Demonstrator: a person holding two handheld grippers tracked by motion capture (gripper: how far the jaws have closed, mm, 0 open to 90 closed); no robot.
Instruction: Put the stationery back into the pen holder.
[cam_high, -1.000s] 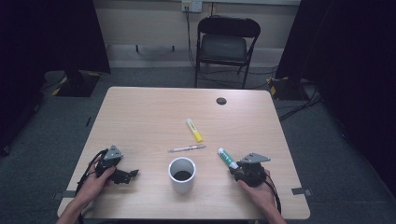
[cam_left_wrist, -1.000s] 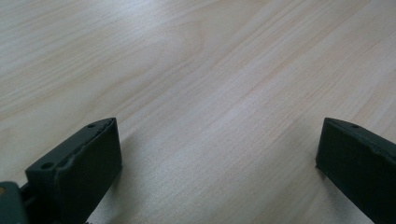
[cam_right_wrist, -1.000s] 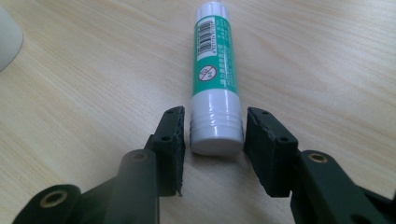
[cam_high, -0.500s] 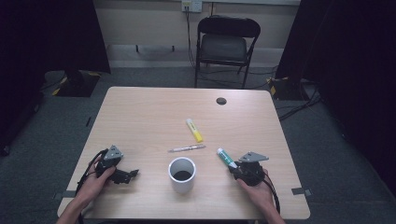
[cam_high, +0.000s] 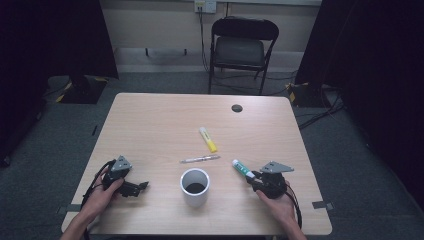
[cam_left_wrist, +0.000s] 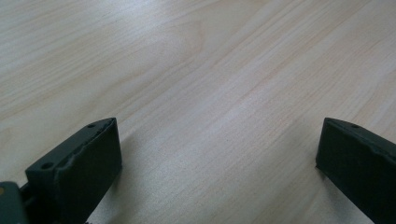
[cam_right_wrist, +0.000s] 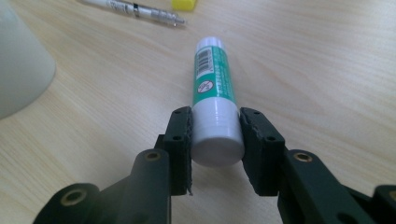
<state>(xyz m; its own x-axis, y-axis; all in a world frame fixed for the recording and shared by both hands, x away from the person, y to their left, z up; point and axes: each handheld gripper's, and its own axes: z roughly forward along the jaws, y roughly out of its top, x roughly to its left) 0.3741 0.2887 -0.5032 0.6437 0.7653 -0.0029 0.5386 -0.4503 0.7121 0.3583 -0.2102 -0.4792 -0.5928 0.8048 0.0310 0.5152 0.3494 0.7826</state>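
Observation:
A green and white glue stick (cam_right_wrist: 213, 93) lies on the wooden table (cam_high: 165, 125), and my right gripper (cam_right_wrist: 215, 135) is shut on its white cap end. In the high view the glue stick (cam_high: 241, 168) points up and left from the right gripper (cam_high: 254, 178), right of a white cup (cam_high: 194, 187). A silver pen (cam_high: 200, 159) and a yellow highlighter (cam_high: 208, 139) lie beyond the cup. My left gripper (cam_high: 144, 185) rests at the front left, held by a hand. Its jaws stand wide apart over bare wood, one fingertip (cam_left_wrist: 79, 163) at each side, nothing between them.
A small dark round hole (cam_high: 236, 108) sits near the table's far edge. A black folding chair (cam_high: 240, 47) stands behind the table. The pen (cam_right_wrist: 135, 9) and the cup's wall (cam_right_wrist: 18, 70) appear left of the glue stick in the right gripper view.
The right gripper and the glue stick have shifted slightly left and toward the far side. The left gripper has stayed put.

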